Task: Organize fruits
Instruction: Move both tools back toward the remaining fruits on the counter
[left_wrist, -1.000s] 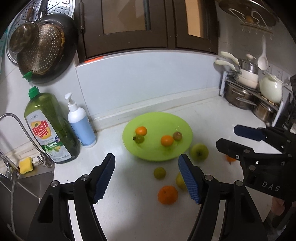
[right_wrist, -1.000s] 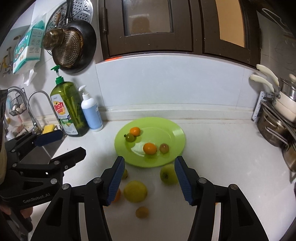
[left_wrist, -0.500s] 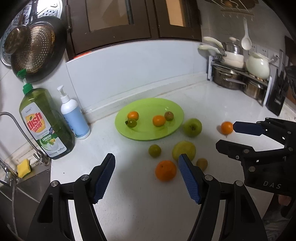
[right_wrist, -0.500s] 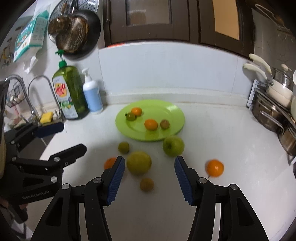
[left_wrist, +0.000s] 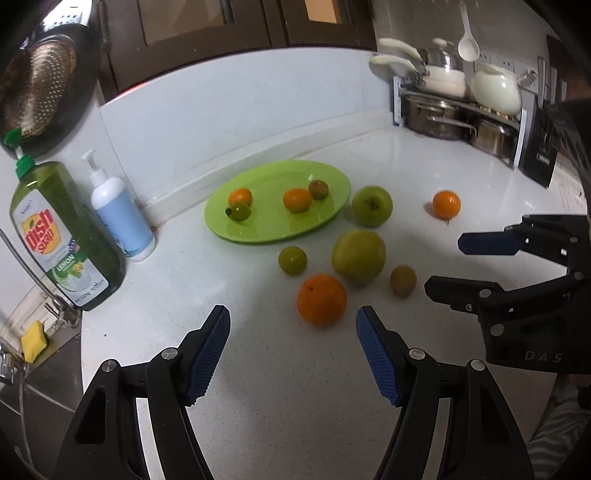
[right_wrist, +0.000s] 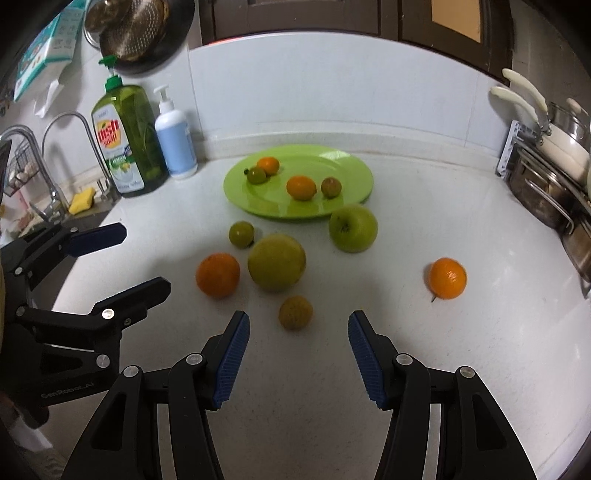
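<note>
Both grippers angle down over the white desk (right_wrist: 424, 206), side by side, each with its blue-padded jaws standing apart and nothing between them. The left gripper (left_wrist: 293, 354) has the large orange (left_wrist: 321, 299) just ahead at 12 o'clock. The right gripper (right_wrist: 299, 354) has the small brownish-yellow fruit (right_wrist: 295, 312) just ahead at 12 o'clock.

The flat lime-green plastic plate (right_wrist: 343, 166) carries 4 small fruits: 2 orange, 1 green, 1 brownish. Loose on the desk lie 6 more: the large orange, the small brownish-yellow fruit, 1 big yellow-green round fruit (right_wrist: 276, 263), 1 small green fruit (right_wrist: 241, 234), 1 green apple (right_wrist: 353, 228) touching the plate's near rim, and 1 small orange mandarin (right_wrist: 447, 277), well apart at 3 o'clock of the cluster.

At 10 o'clock of the plate stand 2 bottles: a green dish-soap bottle (right_wrist: 127, 140) and a white-and-blue pump bottle (right_wrist: 175, 144). A sink with a faucet lies further left, steel pots on a rack at the right, dark cabinets above the pale backsplash.
</note>
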